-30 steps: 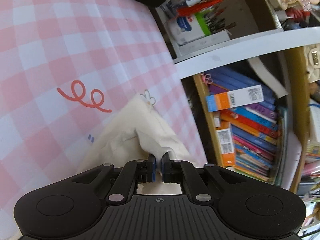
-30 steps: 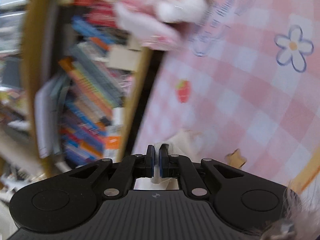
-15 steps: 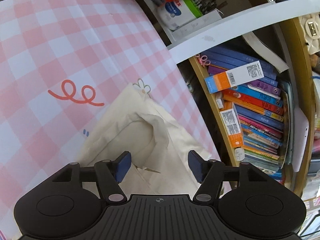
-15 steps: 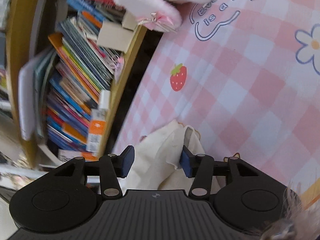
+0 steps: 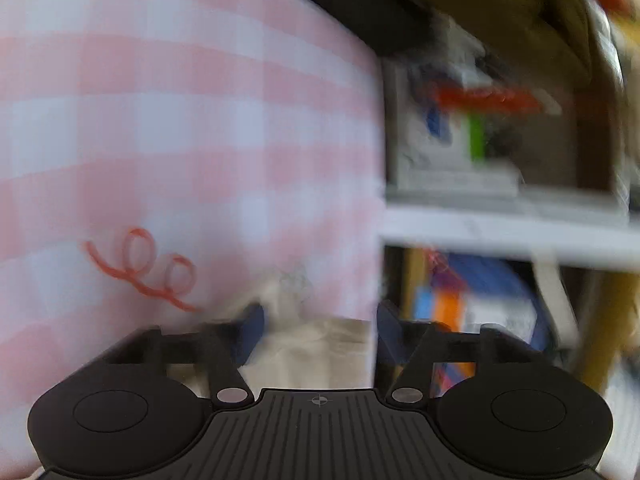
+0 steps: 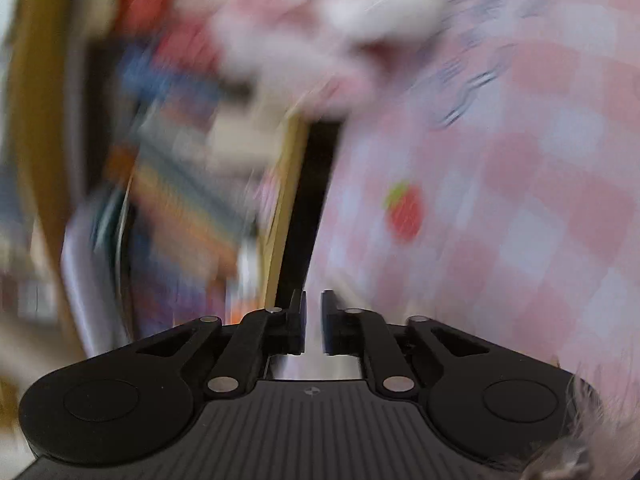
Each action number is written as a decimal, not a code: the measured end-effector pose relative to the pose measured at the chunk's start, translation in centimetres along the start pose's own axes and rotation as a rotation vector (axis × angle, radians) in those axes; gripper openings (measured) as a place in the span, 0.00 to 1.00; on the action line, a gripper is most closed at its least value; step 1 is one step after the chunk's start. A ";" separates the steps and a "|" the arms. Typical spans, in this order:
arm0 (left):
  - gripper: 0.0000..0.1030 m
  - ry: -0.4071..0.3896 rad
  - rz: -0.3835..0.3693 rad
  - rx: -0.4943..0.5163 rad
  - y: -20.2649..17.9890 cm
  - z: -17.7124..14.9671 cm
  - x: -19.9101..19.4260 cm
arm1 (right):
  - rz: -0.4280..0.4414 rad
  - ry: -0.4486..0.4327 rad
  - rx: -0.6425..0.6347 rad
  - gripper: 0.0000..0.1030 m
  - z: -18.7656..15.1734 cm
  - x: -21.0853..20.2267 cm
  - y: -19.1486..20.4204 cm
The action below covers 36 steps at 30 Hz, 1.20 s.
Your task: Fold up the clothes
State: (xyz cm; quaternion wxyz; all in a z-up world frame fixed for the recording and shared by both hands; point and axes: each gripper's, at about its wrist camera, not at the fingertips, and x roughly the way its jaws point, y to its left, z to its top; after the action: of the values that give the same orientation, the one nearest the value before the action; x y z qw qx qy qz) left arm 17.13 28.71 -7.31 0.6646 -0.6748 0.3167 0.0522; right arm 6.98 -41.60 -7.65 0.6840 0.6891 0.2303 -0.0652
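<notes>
Both views are blurred by motion. In the left wrist view a cream garment (image 5: pixel 316 344) lies on the pink checked tablecloth (image 5: pixel 180 140) near its right edge, just beyond my left gripper (image 5: pixel 318 320), which is open and empty above it. In the right wrist view my right gripper (image 6: pixel 314 320) has its jaws nearly together with a narrow gap and nothing between them. It hangs over the table's left edge. The garment does not show in this view.
A bookshelf with colourful books (image 5: pixel 480 300) and a box of stationery (image 5: pixel 460 140) stands right of the table. In the right wrist view the bookshelf (image 6: pixel 180 200) is on the left, a plush toy (image 6: pixel 360 12) at the top, and a strawberry print (image 6: pixel 406 212) on the cloth.
Both grippers opened and let go of the garment, then pulled back from it. The right gripper has since closed almost fully. Both cameras are moving fast.
</notes>
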 end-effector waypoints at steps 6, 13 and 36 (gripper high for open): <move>0.67 0.016 0.096 0.314 -2.6 -0.6 -1.9 | -0.100 0.010 -0.177 0.26 -0.7 -1.9 0.7; 0.66 0.056 0.187 0.644 -4.0 -3.9 -3.1 | -0.282 0.032 -0.491 0.32 -4.3 -3.8 1.7; 0.68 0.067 0.459 1.194 -1.3 -13.7 -7.9 | -0.629 0.004 -1.102 0.45 -14.9 -5.8 2.5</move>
State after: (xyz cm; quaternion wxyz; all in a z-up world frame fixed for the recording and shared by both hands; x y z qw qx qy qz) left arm 6.70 18.74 -0.80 0.8875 -0.1047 0.4485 -0.0133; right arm -0.50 -28.28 -2.18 0.8861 0.1351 0.4227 -0.1338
